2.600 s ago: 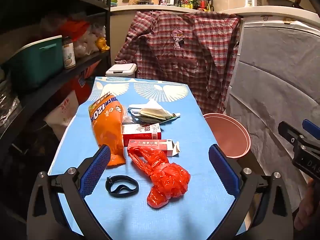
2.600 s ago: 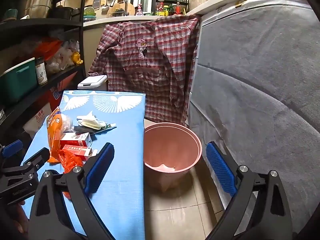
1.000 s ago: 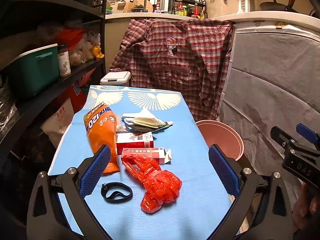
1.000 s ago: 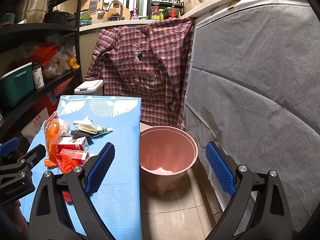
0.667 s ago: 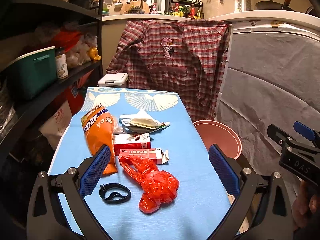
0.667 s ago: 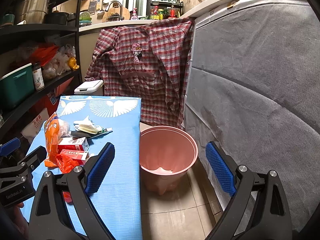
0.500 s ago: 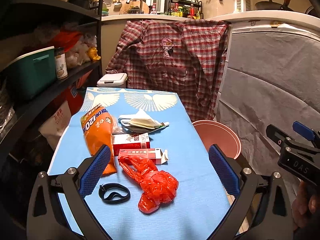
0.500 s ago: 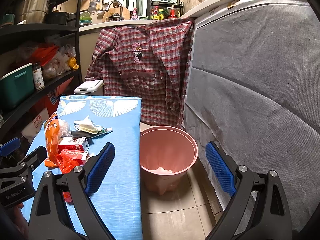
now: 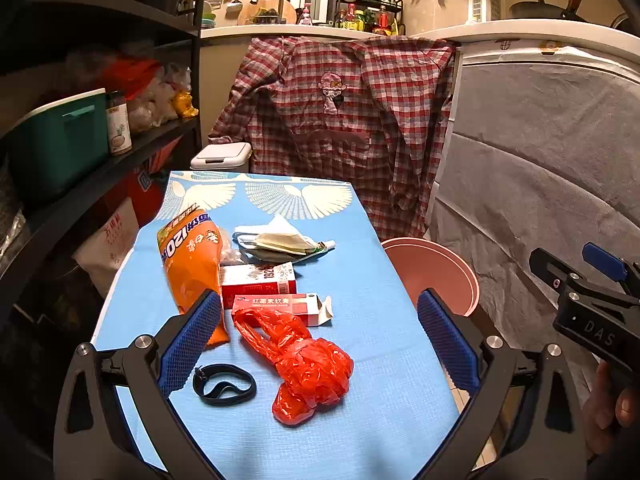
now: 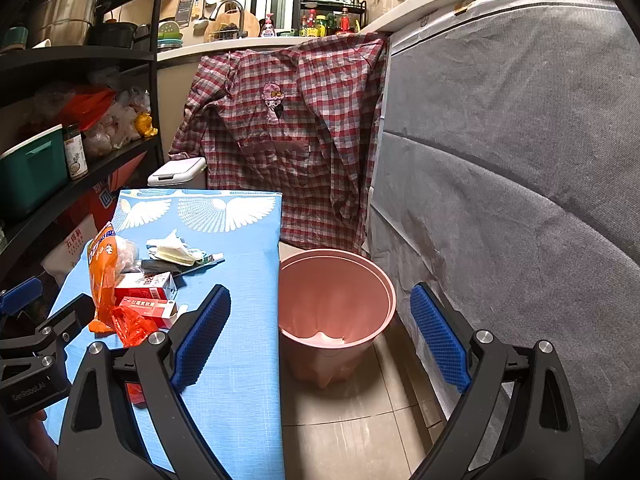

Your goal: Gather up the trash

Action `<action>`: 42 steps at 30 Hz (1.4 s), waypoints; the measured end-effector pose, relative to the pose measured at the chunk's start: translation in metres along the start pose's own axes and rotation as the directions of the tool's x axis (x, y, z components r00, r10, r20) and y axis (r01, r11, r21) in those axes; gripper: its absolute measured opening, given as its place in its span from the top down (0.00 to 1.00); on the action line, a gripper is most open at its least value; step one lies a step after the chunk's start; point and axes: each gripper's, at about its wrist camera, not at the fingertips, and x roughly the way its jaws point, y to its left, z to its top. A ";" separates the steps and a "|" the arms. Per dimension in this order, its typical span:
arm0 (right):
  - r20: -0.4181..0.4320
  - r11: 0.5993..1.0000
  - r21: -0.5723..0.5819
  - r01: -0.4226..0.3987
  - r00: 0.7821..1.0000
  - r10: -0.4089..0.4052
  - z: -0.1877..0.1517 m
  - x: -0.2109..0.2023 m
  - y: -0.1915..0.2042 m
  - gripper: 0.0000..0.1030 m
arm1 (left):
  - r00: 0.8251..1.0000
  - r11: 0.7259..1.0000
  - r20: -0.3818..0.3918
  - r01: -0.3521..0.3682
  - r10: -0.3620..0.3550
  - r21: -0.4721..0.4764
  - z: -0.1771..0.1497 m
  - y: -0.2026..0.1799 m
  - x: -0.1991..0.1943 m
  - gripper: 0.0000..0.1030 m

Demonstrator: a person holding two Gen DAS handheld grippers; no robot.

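Trash lies in a loose group on the blue-covered bench (image 9: 372, 320). Left gripper (image 9: 318, 338) hovers over the near end of the bench, jaws spread wide, nothing between them. Framed between those jaws: crumpled red plastic bag (image 9: 308, 364), and just beyond it a red carton (image 9: 280, 304) touching the bag's far end. A second red-and-white box (image 9: 258, 280) sits directly behind the carton. Beyond the left jaw lies an orange snack bag (image 9: 192, 268), its near tip hidden behind that jaw's blue pad. A black band (image 9: 224, 385) lies flat just inside the left jaw, apart from the red bag. Farthest from the jaws: pile of white tissue and wrappers (image 9: 276, 240).

Right gripper (image 10: 320, 336) is off the bench's right edge, jaws likewise wide apart and empty. Pink bin (image 10: 336, 300) stands on the tiled floor between those jaws, touching or just beside the bench edge; cannot tell which. Something pale lies at its bottom; not identifiable.

Plaid shirt (image 9: 344, 120) hangs behind the far end of the bench. Shelving (image 9: 100, 152) runs outside the left jaw.
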 end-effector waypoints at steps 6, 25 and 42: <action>0.003 1.000 0.000 0.001 1.000 -0.001 0.001 0.000 0.000 0.14 | 1.000 1.000 0.000 0.000 0.000 0.001 0.000 0.000 0.000 0.08; 0.104 0.991 0.069 -0.112 0.989 0.105 0.024 -0.003 0.014 0.54 | 0.995 0.995 0.046 -0.085 0.088 -0.056 0.018 0.026 0.004 0.38; 0.176 0.925 -0.106 -0.364 0.909 0.378 0.139 0.043 0.081 0.71 | 0.995 0.995 0.037 -0.096 0.095 0.032 0.111 0.108 0.058 0.50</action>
